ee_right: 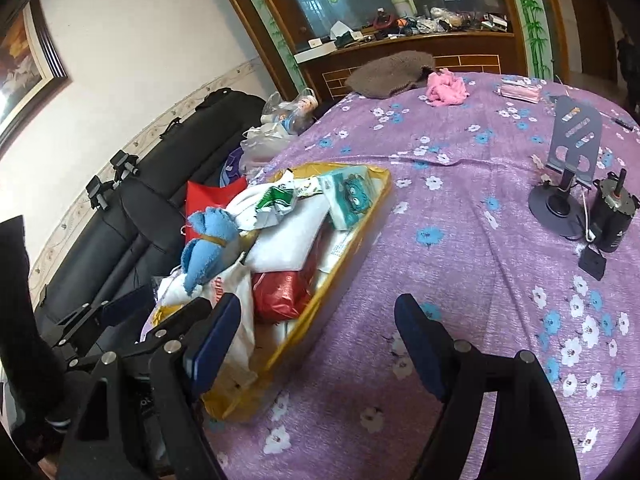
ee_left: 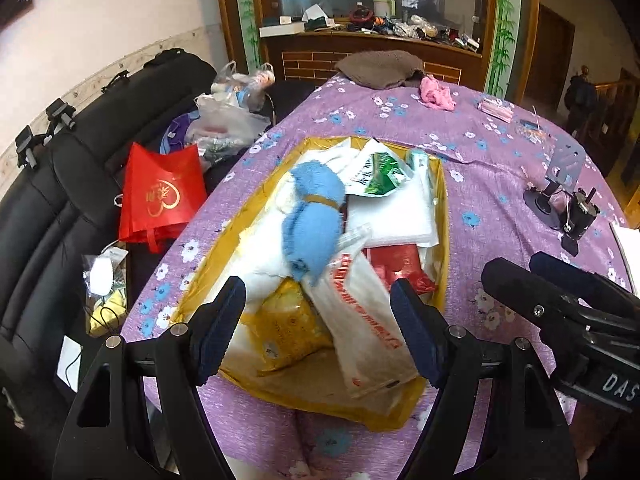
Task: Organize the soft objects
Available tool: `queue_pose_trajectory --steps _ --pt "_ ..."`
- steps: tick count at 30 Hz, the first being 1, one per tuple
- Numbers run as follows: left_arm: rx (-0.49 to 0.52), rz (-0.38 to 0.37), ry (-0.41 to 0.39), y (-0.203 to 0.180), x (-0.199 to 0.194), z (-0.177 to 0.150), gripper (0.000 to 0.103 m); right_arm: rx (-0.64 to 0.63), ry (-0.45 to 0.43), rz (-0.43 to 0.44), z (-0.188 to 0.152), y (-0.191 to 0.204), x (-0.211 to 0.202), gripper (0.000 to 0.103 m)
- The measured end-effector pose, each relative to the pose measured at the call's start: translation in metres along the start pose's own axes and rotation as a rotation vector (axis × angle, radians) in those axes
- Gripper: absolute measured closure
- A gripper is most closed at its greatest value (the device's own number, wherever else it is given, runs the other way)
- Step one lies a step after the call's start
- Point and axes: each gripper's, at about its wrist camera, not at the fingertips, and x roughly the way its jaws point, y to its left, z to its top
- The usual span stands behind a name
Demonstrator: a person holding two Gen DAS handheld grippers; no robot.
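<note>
A yellow tray [ee_left: 442,208] on the purple flowered tablecloth holds a pile of soft things: a blue towel bundle [ee_left: 314,216] tied with a tan band, white plastic bags [ee_left: 360,316], a yellow pouch [ee_left: 288,328], a red packet [ee_left: 400,266]. The tray [ee_right: 360,240] and blue bundle [ee_right: 208,248] also show in the right wrist view. My left gripper [ee_left: 318,330] is open and empty above the tray's near end. My right gripper [ee_right: 318,346] is open and empty over the cloth right of the tray; it shows in the left view [ee_left: 560,292]. A pink cloth [ee_left: 436,94] and brown knit [ee_left: 380,68] lie at the far edge.
A grey phone stand [ee_right: 568,160] and a black motor [ee_right: 612,216] stand on the right of the table. A pack of pink masks [ee_right: 520,92] lies far right. A black sofa [ee_left: 60,208] on the left carries a red bag [ee_left: 160,196] and plastic bags [ee_left: 228,116].
</note>
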Motion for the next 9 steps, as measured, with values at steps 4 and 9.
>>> queue_pose_trajectory --steps 4,9 --pt "0.010 -0.005 -0.031 0.0054 0.0023 -0.0045 0.027 -0.016 0.015 -0.023 -0.0023 0.0021 0.0064 0.024" --pt "0.013 0.018 -0.063 0.0097 0.0048 -0.0092 0.027 -0.009 0.026 -0.046 -0.0076 0.0008 0.0081 0.024"
